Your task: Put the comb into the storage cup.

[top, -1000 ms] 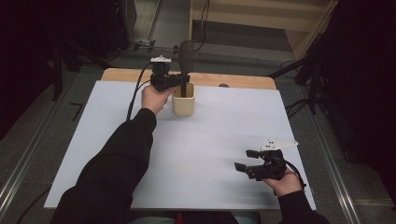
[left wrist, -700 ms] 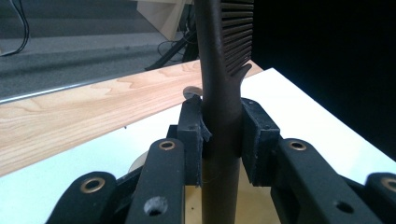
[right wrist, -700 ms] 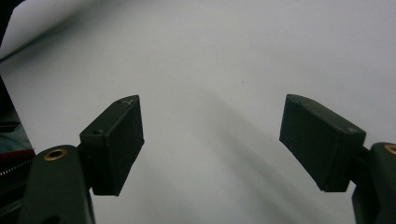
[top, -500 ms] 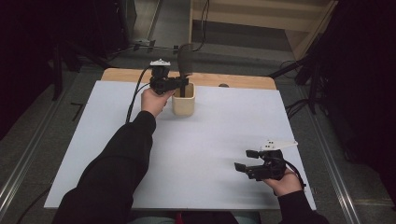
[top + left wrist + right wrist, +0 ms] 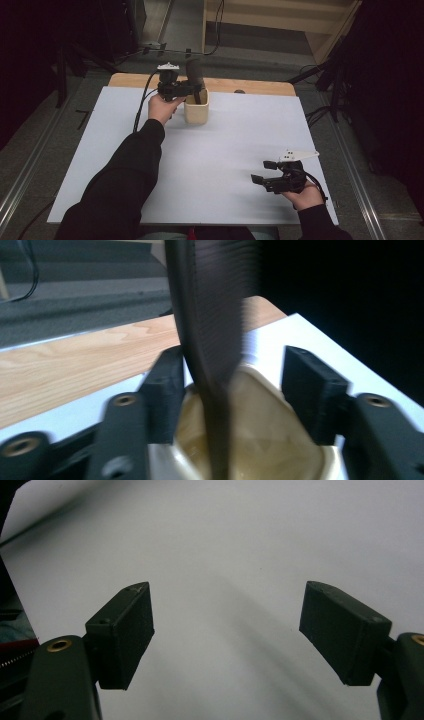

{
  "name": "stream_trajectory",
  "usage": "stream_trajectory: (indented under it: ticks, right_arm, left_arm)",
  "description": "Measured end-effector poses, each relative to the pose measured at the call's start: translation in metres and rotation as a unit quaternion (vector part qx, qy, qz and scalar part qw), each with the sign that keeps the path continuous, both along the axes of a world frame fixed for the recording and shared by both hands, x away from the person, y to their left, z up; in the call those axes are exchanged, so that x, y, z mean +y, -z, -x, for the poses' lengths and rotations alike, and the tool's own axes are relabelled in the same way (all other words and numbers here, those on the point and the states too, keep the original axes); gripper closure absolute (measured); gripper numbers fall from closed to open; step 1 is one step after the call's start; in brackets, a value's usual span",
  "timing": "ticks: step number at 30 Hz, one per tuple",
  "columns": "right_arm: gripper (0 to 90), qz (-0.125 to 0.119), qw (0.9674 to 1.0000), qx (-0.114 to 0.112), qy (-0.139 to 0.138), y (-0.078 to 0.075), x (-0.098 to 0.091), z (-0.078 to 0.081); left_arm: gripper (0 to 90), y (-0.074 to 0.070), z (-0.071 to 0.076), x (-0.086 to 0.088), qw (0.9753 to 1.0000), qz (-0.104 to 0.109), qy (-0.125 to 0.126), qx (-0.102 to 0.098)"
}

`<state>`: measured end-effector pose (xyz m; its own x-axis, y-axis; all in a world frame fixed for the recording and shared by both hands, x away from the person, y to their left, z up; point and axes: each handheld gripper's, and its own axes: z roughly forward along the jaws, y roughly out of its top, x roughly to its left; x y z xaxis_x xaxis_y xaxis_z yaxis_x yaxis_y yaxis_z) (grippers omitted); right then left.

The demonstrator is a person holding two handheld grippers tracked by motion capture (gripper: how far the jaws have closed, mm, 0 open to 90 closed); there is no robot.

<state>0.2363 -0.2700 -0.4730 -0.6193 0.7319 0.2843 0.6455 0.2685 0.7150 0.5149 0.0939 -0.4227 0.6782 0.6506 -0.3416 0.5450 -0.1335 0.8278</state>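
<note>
Your left gripper (image 5: 192, 90) has just opened, releasing the dark tool (image 5: 195, 80) into the cup (image 5: 196, 113); next, draw clear above the cup. Your right gripper (image 5: 267, 180) rests open.

Lab recording booth: black curtains (image 5: 390, 75), white table (image 5: 225, 150), metal floor rails (image 5: 30, 175), trailing cables (image 5: 217, 25).

I see a white table top (image 5: 225, 150) over a wooden board (image 5: 260, 86), with cables (image 5: 320, 112) on the floor.
</note>
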Motion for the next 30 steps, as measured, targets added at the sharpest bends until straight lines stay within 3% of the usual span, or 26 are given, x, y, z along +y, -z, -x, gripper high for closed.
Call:
stream_trajectory:
  ticks: [5,11,20,30]
  right_arm:
    - [19.9,0.0,1.0,0.0,-0.001,0.0,0.001,0.0]
    - [19.9,-0.001,1.0,0.0,0.002,0.0,0.0,-0.001]
    - [19.8,0.0,1.0,0.001,0.003,0.001,0.0,-0.001]
    - [19.9,0.003,1.0,-0.001,0.006,-0.001,0.0,0.0]
  left_arm:
    - [32.3,0.001,-0.004,0.013,0.9994,0.007,-0.001,0.034]
    - [32.5,0.001,-0.002,0.018,0.9992,0.007,0.016,0.036]
    - [32.4,0.0,0.005,0.026,0.9989,-0.014,0.021,0.04]
    - [32.3,0.001,0.019,0.038,0.9969,-0.027,0.043,0.061]
